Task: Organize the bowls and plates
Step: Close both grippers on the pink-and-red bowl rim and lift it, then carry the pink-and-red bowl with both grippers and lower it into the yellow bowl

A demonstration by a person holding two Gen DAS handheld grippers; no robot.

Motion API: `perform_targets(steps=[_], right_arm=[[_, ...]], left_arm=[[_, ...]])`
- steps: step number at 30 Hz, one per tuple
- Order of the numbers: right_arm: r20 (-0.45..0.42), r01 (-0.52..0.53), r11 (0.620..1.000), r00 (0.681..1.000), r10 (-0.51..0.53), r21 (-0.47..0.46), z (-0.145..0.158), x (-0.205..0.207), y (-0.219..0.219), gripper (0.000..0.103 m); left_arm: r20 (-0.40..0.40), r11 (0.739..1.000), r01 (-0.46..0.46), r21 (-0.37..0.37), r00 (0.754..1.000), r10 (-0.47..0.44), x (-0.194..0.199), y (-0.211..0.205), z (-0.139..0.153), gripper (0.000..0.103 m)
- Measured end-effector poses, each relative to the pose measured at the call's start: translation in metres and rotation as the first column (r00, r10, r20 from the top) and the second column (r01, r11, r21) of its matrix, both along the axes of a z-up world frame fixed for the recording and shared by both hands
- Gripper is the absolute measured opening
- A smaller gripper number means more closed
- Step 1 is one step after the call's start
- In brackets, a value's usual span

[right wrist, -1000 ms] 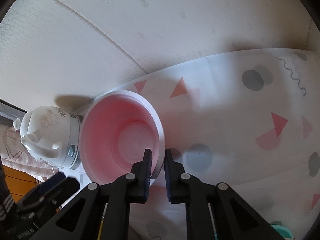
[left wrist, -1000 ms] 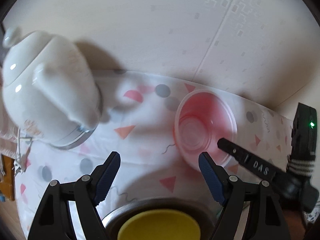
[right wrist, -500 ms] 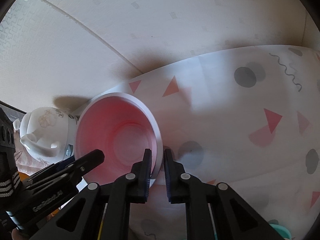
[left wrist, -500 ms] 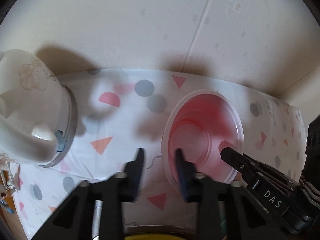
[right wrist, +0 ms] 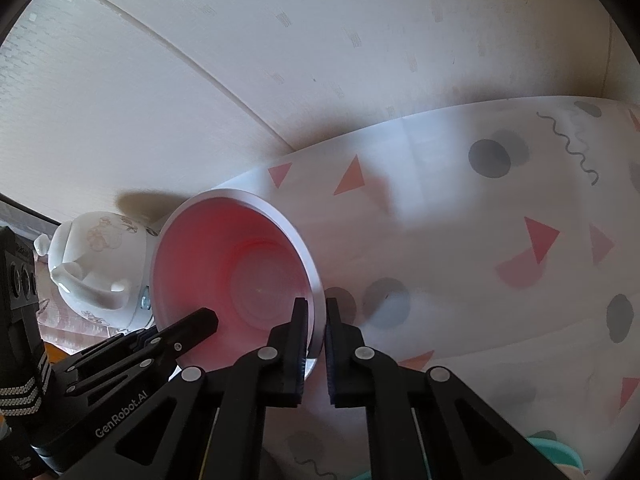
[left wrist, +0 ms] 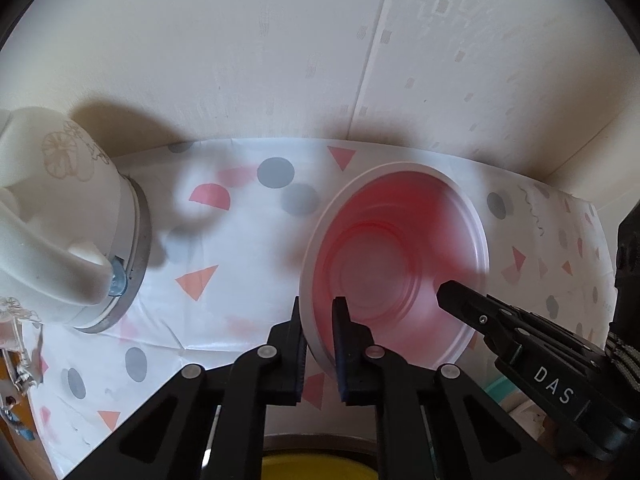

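Note:
A pink plastic bowl point(left wrist: 396, 248) with a white rim is tilted above the patterned tablecloth point(left wrist: 224, 240). My left gripper point(left wrist: 318, 320) is shut on its near left rim. My right gripper point(right wrist: 317, 320) is shut on the bowl's point(right wrist: 240, 264) right rim, and it shows in the left wrist view point(left wrist: 520, 344) reaching in from the right. The left gripper also shows in the right wrist view point(right wrist: 152, 344) at the lower left. A yellow bowl point(left wrist: 316, 468) inside a metal bowl point(left wrist: 320, 440) lies just below the left gripper.
A white ceramic teapot point(left wrist: 60, 232) stands at the left on the cloth, close to the bowl; it also shows in the right wrist view point(right wrist: 100, 264). A pale wall point(left wrist: 320, 60) runs behind the table. A teal dish edge point(right wrist: 556, 448) shows at the bottom right.
My left gripper moved right to the pink bowl and closed on its rim. The right gripper kept its grip and the bowl tilted a little more.

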State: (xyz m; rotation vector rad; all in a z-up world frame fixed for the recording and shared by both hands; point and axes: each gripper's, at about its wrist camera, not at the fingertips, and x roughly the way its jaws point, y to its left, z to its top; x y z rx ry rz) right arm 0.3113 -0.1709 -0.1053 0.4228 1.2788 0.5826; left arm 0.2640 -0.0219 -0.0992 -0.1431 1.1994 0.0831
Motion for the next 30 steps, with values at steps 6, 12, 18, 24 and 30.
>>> perform_targets(steps=[6,12,18,24,30], right_arm=[[0.019,0.007,1.0,1.0,-0.007,0.011,0.011,-0.005,-0.007,0.008],[0.053,0.019,0.999,0.998,-0.02,0.034,0.028,-0.017,-0.014,0.008],[0.085,0.016,0.998,0.996,-0.02,0.052,0.045,-0.031,-0.015,0.008],[0.106,-0.002,0.998,0.994,-0.005,0.06,0.057,-0.049,-0.013,0.008],[0.119,-0.02,0.998,0.993,0.013,0.06,0.065,-0.072,-0.008,0.008]], left_arm=[[0.036,1.0,0.004,0.001,0.999,-0.004,-0.007,-0.004,0.013,0.012],[0.084,1.0,0.016,0.019,0.996,-0.017,-0.02,-0.01,0.03,0.012],[0.114,1.0,0.011,0.006,0.993,-0.012,-0.041,-0.008,0.042,0.012],[0.129,1.0,0.004,0.001,0.992,-0.004,-0.068,-0.003,0.054,0.012],[0.134,1.0,-0.005,-0.022,0.991,0.008,-0.09,0.004,0.057,0.012]])
